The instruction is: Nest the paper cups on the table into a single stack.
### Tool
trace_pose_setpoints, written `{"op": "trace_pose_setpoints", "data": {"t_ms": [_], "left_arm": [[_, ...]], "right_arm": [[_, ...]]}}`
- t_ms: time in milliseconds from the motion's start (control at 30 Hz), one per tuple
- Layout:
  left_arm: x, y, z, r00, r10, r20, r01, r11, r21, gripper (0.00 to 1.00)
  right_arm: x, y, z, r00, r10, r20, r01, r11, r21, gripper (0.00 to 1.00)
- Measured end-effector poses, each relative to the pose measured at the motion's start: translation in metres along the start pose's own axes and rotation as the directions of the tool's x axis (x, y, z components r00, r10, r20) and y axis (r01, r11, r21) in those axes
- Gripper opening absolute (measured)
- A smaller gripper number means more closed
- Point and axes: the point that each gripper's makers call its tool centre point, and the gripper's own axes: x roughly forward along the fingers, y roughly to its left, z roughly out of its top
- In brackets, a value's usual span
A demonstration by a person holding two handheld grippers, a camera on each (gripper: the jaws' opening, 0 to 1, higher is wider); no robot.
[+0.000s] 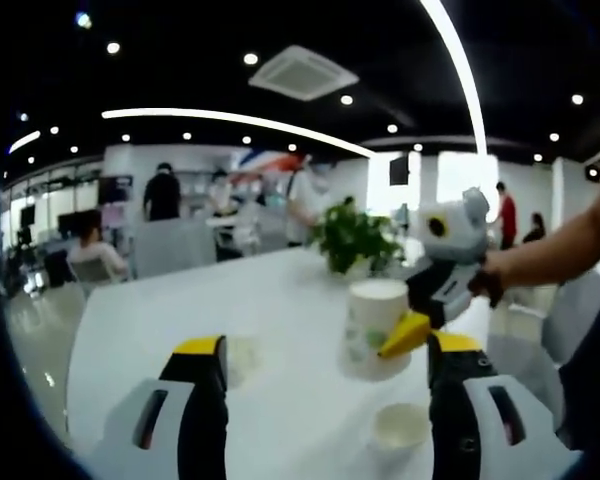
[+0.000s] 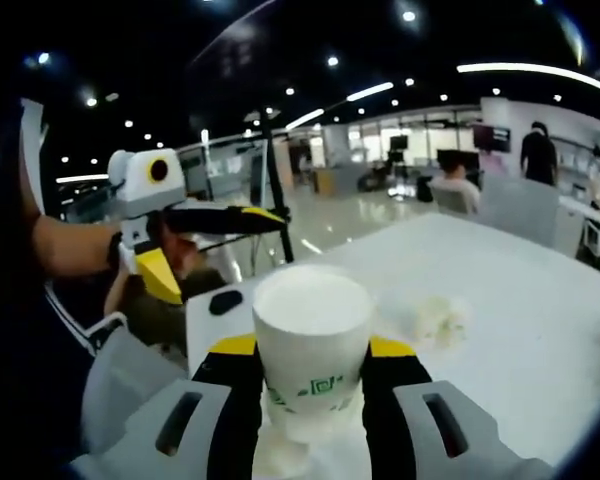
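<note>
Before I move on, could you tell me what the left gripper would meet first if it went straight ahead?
Probably nothing soon: bare table lies between its open jaws; the held paper cup sits right of that line.

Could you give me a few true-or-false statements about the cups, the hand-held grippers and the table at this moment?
1. The right hand-held gripper has a paper cup between its jaws. True.
2. The cup in the right hand-held gripper is lying on its side. False: it stands mouth down over another cup on the white table.
3. The left hand-held gripper is clamped on a cup. False: its jaws stand apart with nothing between them.
4. A small cup sits mouth up on the table near the left hand-held gripper's jaw. True.
5. A green potted plant stands on the table beyond the cups. True.
6. The table is black. False: it is white.
</note>
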Motion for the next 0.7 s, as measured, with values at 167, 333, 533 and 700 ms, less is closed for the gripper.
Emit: {"op": "trace_pose_setpoints", "data": {"t_ms": [167,333,533,700], "left_arm": [[0.008,-0.009,0.003,0.999,-0.031,-0.004,0.032,0.999,0.013,0.74],[0.013,-0.016,0.004,0.998,-0.055,-0.011,0.055,0.998,0.012,0.69],[0.018,-0.026,0.005,0.995,-0.095,-0.015,0.095,0.995,-0.004,0.62],[0.021,-0.034,0.004,0.991,-0.129,-0.021,0.128,0.992,-0.016,0.55]], "right_arm": [[0.000,0.008,0.002,1.000,0.015,0.002,-0.015,1.000,-0.008,0.35],[0.000,0.016,0.004,1.000,0.031,-0.003,-0.031,0.999,-0.028,0.35],[0.002,0.027,0.007,0.998,0.064,-0.004,-0.064,0.997,-0.041,0.36],[0.003,0.034,0.008,0.996,0.085,-0.003,-0.085,0.995,-0.050,0.36]]}}
